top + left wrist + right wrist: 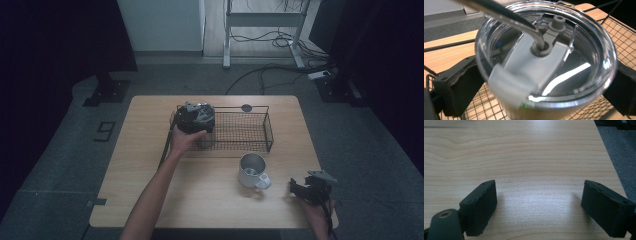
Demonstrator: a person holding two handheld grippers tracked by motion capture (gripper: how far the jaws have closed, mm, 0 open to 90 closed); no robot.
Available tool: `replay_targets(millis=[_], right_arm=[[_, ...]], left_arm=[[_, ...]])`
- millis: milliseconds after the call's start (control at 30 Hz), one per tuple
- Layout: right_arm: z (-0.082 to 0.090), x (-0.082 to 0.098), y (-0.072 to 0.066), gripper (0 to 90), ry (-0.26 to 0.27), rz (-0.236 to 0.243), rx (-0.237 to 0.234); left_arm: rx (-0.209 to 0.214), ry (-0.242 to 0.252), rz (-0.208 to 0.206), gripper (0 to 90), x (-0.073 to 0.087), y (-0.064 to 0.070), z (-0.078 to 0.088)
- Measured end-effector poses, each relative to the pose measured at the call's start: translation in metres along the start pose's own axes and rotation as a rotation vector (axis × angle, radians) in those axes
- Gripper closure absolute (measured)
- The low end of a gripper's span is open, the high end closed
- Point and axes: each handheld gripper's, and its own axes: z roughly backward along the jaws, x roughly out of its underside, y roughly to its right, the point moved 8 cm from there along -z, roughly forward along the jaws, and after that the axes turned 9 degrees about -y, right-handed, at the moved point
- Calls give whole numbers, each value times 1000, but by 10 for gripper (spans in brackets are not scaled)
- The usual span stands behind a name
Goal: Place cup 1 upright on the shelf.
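A tumbler with a clear lid [579,57] and a bent metal straw [506,17] stands upright in the left end of a black wire basket [250,107]. My left gripper [539,85] straddles it from above, a black pad on either side. The left pad [461,87] stands just off the cup's wall, so the gripper is open around the tumbler. In the high view the left gripper [197,117] covers the tumbler. My right gripper [539,202] hovers open low over bare wood at the table's near right corner [300,189], nothing between its pads.
A metal mug [252,170] with a handle stands in front of the basket, left of the right gripper. The basket's mesh [619,32] stretches to the right of the tumbler. A round hole [246,107] sits in the table behind the basket.
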Motion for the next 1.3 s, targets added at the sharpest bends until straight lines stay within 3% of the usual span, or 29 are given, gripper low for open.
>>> replay_targets(millis=[567,700,933,1300], right_arm=[[0,0,0,128,0,0,1],[0,0,0,128,0,0,0],[0,0,0,129,1,2,0],[0,0,0,128,-2,-1,0]], left_arm=[[32,94,12,5,7,-4,41],[26,108,-5,5,11,-2,51],[51,97,-19,8,24,0,60],[31,73,-44,23,58,4,77]])
